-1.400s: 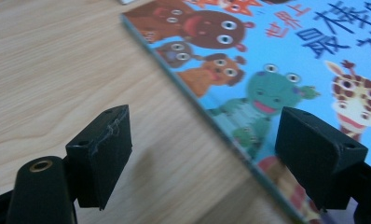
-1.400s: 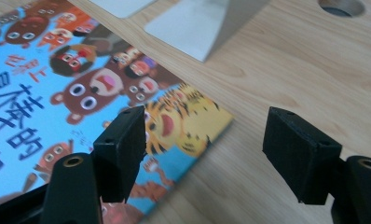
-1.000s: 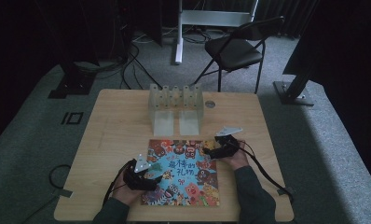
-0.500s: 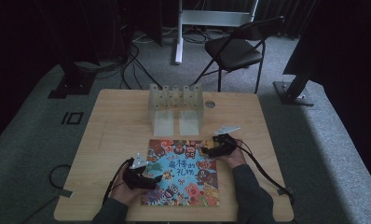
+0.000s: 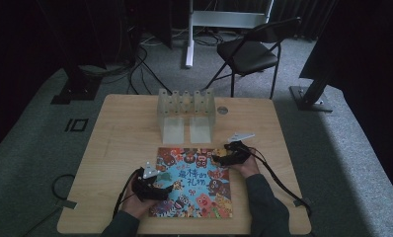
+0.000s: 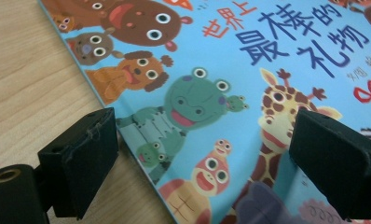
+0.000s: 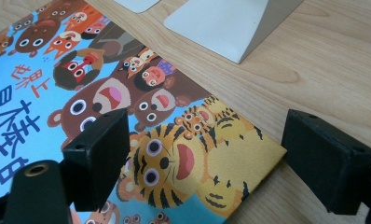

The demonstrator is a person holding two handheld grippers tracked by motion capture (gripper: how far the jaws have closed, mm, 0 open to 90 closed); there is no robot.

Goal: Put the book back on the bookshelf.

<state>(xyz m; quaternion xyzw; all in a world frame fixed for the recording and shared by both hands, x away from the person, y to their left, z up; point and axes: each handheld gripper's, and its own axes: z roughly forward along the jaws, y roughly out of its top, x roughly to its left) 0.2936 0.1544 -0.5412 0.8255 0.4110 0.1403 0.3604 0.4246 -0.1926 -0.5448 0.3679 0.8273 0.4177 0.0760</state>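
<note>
Book: picture book (image 5: 194,181) with animal cover and blue title panel; lies flat on the wooden table (image 5: 120,133), at the near middle, closed.
Left gripper: left gripper (image 5: 169,188) at the book's left edge; jaws have just been opening, now spread wide; one pad over bare wood, the other above the cover; nothing gripped.
Right gripper: right gripper (image 5: 218,159) at the book's far right corner; jaws wide apart, straddling the tiger corner; nothing gripped.
Behind: pale rack (image 5: 185,112) standing farther back on the table, well apart from the book.
</note>
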